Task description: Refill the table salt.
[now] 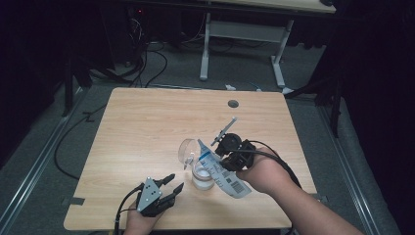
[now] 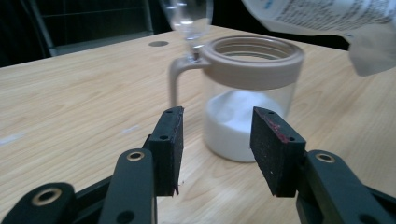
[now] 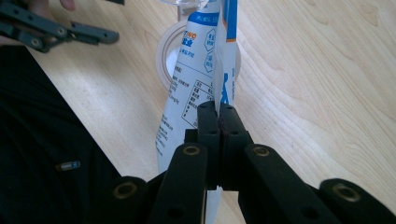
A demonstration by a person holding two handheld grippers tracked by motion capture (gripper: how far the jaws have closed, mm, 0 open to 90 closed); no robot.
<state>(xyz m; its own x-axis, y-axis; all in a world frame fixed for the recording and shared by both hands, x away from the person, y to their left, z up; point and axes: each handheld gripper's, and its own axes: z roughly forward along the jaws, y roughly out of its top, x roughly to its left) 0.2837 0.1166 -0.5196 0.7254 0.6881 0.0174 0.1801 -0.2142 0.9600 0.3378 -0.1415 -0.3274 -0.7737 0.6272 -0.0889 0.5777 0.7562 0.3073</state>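
R gripper [image 3: 218,122]: jaws clamped on bag [image 3: 198,60], tipped over jar mouth to pour.
Jar [image 2: 250,100]: mid-table, lid flipped up, part-full w/ white powder.
L gripper [image 2: 218,140]: jaws apart, empty, near jar, prob. to steady it.

Pouch [image 1: 222,172] tilted over jar [image 1: 202,177], mid table [image 1: 147,127]; left tongs [image 1: 172,186] nr front edge.

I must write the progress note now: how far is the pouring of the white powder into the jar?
Done: the jar stands with its clear lid flipped up, and white powder fills its lower part. In hand: the right gripper is shut on the printed bag, tilted over the jar's mouth. The left gripper is open, short of the jar. Left: finish pouring, shut the lid.
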